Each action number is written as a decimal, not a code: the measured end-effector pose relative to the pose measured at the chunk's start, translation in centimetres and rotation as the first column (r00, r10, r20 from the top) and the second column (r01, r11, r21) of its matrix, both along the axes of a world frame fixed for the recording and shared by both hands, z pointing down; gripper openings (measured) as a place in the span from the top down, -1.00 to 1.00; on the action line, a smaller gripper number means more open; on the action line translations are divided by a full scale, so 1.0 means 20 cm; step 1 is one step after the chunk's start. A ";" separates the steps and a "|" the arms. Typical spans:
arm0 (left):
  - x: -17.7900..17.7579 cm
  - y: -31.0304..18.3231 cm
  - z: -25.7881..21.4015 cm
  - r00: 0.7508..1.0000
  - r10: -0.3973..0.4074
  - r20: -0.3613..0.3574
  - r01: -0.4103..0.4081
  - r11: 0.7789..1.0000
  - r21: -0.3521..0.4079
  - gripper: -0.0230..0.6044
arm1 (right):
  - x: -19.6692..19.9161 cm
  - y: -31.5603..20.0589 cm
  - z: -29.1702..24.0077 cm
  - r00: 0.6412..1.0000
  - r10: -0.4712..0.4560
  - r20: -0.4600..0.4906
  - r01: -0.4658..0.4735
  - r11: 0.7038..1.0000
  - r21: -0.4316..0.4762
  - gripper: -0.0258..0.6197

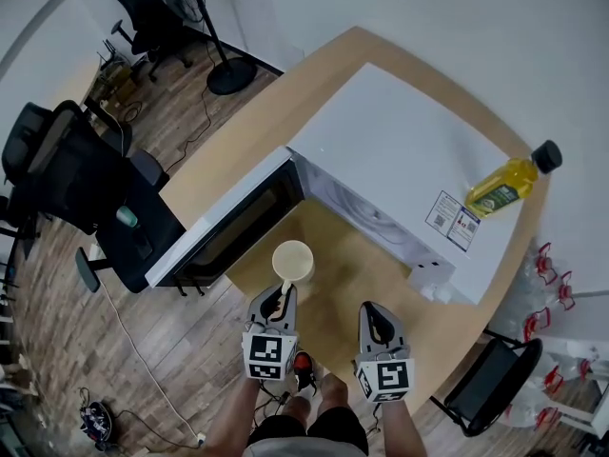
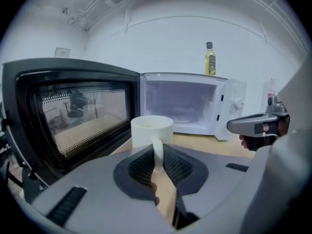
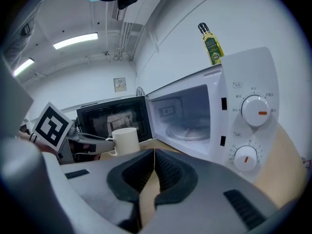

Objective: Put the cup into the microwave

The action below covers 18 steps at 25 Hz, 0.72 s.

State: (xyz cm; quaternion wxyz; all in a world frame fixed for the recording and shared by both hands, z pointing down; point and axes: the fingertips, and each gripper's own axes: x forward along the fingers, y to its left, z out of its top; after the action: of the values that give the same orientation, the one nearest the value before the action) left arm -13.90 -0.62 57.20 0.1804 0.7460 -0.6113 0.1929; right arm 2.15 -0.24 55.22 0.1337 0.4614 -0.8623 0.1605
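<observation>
Worktop: here's the light wood worktop with a rounded edge, set against a white wall.
Room: plank floor with cables trailing over it; dark office chairs stand off the worktop's left edge, and a round stand base sits past its far left corner.
Microwave: the white microwave fills the far right of the worktop, with a yellow oil bottle upright on top.
Door: the door is swung wide to the left, its free end out by the near left edge.
Cup: the cream cup is upright, in the wedge between door and cavity, over bare wood by the near edge; whether its base touches, I can't tell.
Left tongs: the left tongs are narrow, clamped on the cup's handle.
Right tongs: the right tongs are pressed together, nothing in them, just beside the left pair at the near edge.
Open room: there's a bare wood strip along the microwave's front, and the cavity is open with its glass turntable showing.
</observation>
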 end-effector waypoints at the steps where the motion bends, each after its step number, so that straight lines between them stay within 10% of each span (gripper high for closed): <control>1: 0.01 -0.01 -0.02 1.000 0.005 0.000 -0.005 1.000 0.005 0.74 | 0.01 0.00 -0.02 1.000 0.005 0.002 -0.005 1.000 0.006 0.86; 18: 0.30 -0.22 -0.30 0.991 0.135 0.006 -0.135 0.986 0.094 0.74 | 0.17 -0.12 -0.30 0.994 0.103 0.027 -0.105 0.990 0.091 0.86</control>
State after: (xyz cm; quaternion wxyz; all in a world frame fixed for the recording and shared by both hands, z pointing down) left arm -7.98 -5.00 51.12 0.1319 0.7934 -0.5677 0.1756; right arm 5.60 -2.65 49.30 0.0939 0.5096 -0.8449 0.1326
